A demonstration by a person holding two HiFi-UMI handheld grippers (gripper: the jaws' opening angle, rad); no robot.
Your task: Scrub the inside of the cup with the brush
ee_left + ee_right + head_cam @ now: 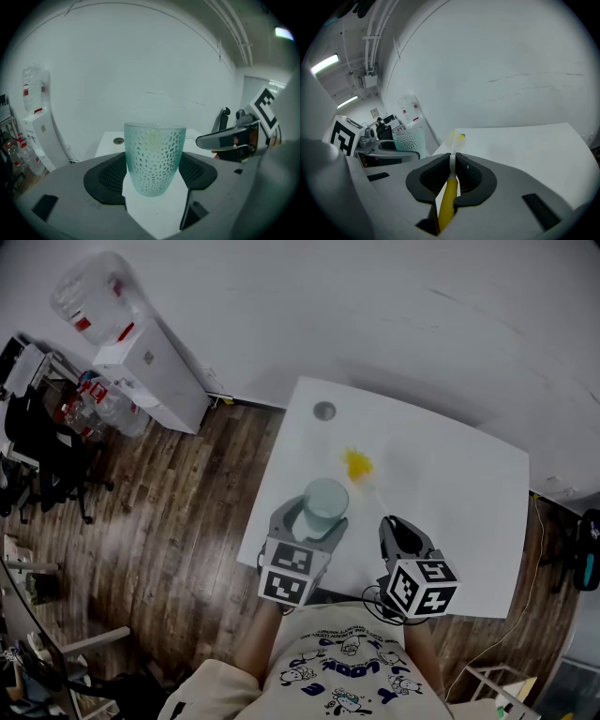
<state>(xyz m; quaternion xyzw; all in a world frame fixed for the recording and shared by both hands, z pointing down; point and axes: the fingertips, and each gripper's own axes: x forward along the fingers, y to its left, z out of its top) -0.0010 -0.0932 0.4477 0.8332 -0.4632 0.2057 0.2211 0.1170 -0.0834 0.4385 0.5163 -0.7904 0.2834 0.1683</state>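
Left gripper view shows the left claw (pixel 152 174) closed on the cup (pixel 154 157). Its 2 dark pads press the patterned wall from either side, on the lower half, and the cup stands upright between them with its mouth facing up. I cannot tell whether the base rests on the counter (pixel 154 211) or hangs just above it.

The right claw (pixel 452 165) is clamped on the brush (pixel 447 199). Its pads pinch the thin white stem just past the yellow handle, and the yellow bristle head sticks out ahead of the claw, near the counter. In the head view the bristles lie well ahead of the right claw and ahead and to the right of the left claw. The brush is therefore outside the cup, and scrubbing is not yet under way. The cup sits just to the left of the right claw, with a gap between them.

The risks, as I judge them:
- **Brush slipping:** the stem is thin and held at 1 narrow spot, so sideways pressure against the cup wall could twist the brush or make it slip in the pads.
- **Cup tipping:** the left claw holds a tapering wall, so a hard push from the bristles could tip the cup or work it out of the grip.
- **Catching the rim:** lowering the head off-centre could catch the rim.
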